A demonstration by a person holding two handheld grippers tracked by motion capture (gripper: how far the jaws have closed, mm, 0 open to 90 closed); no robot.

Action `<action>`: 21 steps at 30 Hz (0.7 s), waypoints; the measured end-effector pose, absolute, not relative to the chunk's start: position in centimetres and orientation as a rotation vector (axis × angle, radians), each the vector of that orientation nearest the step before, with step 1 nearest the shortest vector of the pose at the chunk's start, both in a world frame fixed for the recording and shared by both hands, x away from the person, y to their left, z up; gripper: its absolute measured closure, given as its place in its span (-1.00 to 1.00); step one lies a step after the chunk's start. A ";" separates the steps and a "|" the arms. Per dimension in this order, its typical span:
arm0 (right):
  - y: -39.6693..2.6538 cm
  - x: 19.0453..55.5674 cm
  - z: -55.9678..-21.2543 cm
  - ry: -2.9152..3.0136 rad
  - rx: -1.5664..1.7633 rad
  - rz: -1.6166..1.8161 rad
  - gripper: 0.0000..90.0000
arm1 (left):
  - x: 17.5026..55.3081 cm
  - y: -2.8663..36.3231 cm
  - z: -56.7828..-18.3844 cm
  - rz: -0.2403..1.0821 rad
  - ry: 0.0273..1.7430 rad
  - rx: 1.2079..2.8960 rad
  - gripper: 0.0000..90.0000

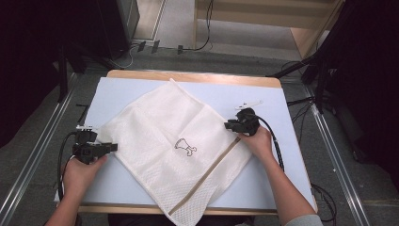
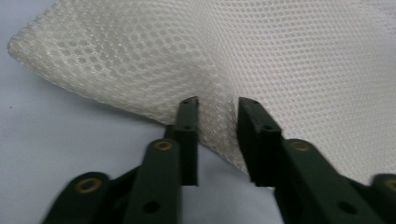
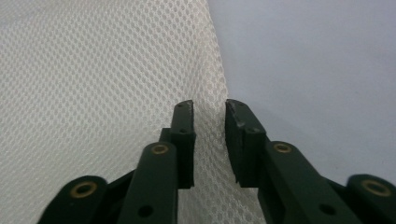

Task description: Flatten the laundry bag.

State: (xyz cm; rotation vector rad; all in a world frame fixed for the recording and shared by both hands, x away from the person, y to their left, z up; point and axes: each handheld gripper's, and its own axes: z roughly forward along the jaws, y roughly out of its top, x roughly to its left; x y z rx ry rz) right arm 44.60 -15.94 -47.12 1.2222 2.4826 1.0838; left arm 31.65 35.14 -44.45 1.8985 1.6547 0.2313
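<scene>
A white mesh laundry bag (image 1: 164, 122) lies flat and turned like a diamond on the pale blue table top (image 1: 268, 96). It carries a small black logo (image 1: 185, 147) and a tan zip strip (image 1: 211, 169). My left gripper (image 1: 113, 147) sits at the bag's left corner. In the left gripper view the mesh (image 2: 289, 56) puckers up between the jaws of that gripper (image 2: 215, 102), with a gap still showing. My right gripper (image 1: 228, 125) is at the bag's right corner. There the mesh edge (image 3: 93, 84) runs between the parted jaws of that gripper (image 3: 208, 106).
The bag's lowest corner (image 1: 181, 217) hangs over the table's front edge. Bare blue surface lies at the far left (image 1: 113, 92) and to the right of the bag. Metal rails (image 1: 33, 155) run along both sides on the floor, and cables (image 1: 197, 47) lie behind the table.
</scene>
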 end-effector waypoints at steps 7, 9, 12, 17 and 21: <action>-15.9 44.7 -47.0 2.516 1.241 1.098 0.98 | 32.6 34.9 -44.6 0.153 1.633 1.899 0.96; -16.0 44.7 -46.8 2.518 1.267 1.095 0.99 | 32.8 35.4 -44.4 0.122 1.626 1.870 0.97; -16.4 44.5 -46.1 2.484 1.265 1.126 0.99 | 33.1 35.9 -43.6 0.145 1.602 1.850 0.97; -17.4 43.9 -44.7 2.432 1.286 1.196 0.98 | 34.3 36.1 -42.4 0.172 1.577 1.812 0.97; -17.6 42.8 -44.4 2.431 1.284 1.183 0.98 | 36.2 35.9 -41.8 0.192 1.555 1.829 0.97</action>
